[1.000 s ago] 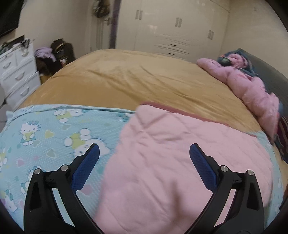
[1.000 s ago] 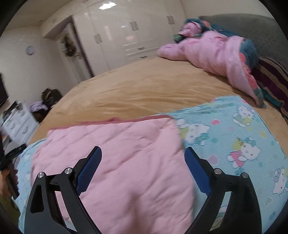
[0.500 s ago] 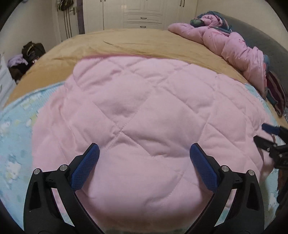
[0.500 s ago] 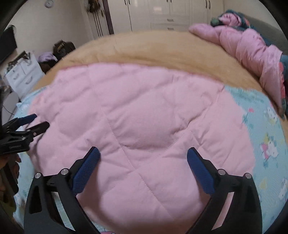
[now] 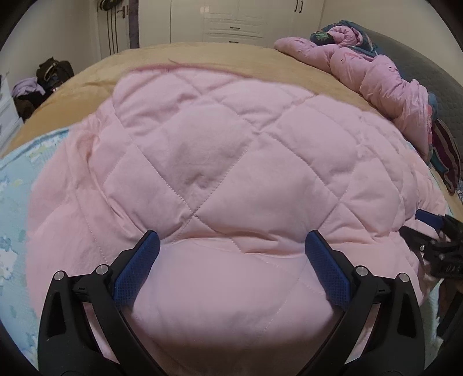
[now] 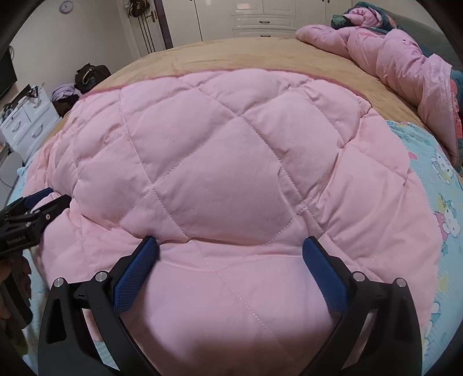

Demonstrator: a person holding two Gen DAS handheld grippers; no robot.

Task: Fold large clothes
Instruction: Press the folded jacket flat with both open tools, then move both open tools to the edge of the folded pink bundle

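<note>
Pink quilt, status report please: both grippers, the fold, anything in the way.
Left gripper and right gripper: jaws wide, nothing clamped. Pink quilt lies folded pink side up on the bed. Nothing on top of it.

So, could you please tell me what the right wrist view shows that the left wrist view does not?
Only the right wrist view shows a wall clock and the left gripper from the side. Only the left wrist view shows the right gripper from the side. Both share the pink quilted blanket, the tan bedspread and the bunched pink quilt.
</note>
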